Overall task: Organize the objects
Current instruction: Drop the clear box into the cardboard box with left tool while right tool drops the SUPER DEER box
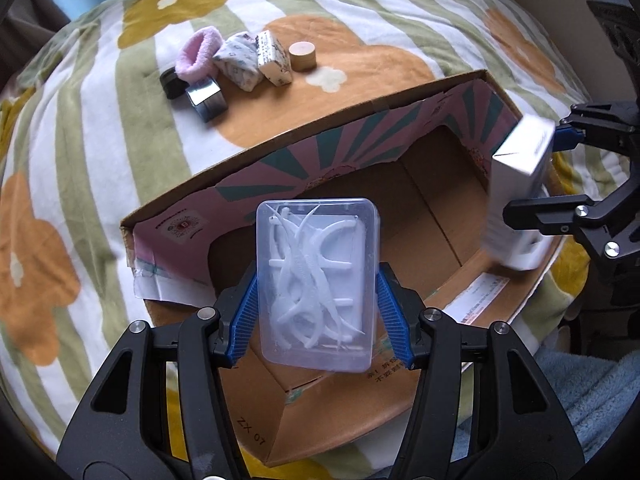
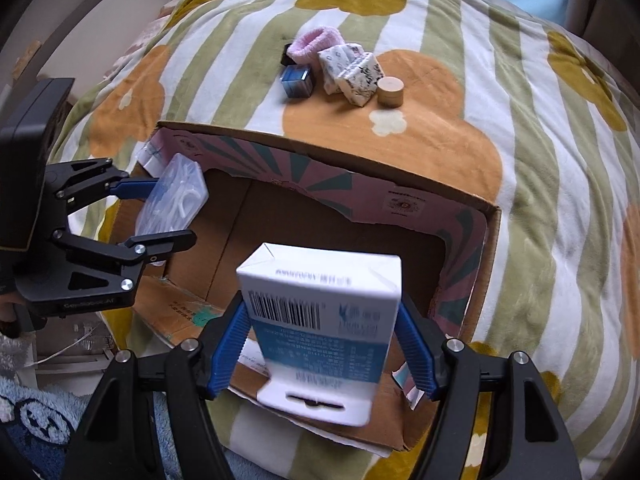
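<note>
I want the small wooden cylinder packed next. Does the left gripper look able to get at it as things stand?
Probably not yet. The left gripper has the clear plastic case between its fingers over the cardboard box, so there is no room for more. The wooden cylinder itself stands uncovered on the blanket beyond the box.

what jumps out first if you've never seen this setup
Two black grippers with blue pads hang over an open cardboard box on a flowered blanket: the left gripper has a clear plastic case of white floss picks between its pads, and the right gripper clamps a white and blue carton.
</note>
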Demonstrator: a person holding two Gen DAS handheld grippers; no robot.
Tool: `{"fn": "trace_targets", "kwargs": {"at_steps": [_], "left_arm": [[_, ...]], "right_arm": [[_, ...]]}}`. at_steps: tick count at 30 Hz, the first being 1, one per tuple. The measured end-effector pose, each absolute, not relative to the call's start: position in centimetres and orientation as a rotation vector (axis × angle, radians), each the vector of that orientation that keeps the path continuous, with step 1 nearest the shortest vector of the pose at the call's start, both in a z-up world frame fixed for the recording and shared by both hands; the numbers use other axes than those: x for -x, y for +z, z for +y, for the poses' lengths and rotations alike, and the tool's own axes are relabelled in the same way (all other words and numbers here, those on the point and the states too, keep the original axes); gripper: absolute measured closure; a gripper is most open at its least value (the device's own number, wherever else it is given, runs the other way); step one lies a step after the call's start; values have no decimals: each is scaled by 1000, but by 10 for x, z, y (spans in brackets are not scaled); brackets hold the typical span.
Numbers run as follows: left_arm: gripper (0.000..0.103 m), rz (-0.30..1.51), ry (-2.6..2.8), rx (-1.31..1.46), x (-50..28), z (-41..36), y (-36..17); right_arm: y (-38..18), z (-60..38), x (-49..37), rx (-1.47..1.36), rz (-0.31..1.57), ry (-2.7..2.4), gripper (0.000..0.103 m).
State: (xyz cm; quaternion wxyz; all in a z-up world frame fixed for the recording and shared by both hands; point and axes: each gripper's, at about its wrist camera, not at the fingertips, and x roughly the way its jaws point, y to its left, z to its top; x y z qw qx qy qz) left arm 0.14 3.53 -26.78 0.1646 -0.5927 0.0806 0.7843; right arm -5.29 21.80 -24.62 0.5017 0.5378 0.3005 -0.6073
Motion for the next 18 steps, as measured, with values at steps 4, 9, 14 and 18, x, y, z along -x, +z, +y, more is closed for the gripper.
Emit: {"fn": "trace_targets", "kwargs": {"at_steps": [4,9,14,18], "left_arm": [[0,228,2272,1636,-7,34,-259],[0,174,2262,1626,-12,32,-257],[0,173,2263,1622,-16,34,-252],[0,136,2251,1622,-21,34,-250]], "right_arm": [[-244,224,61,-1320,704,-1528,24],[-249,231,70,-1395,680,-1565,22],[-246,234,70,-1427,647,-1571,22],[-246,232,65,-1434,639,-1561,22]]}}
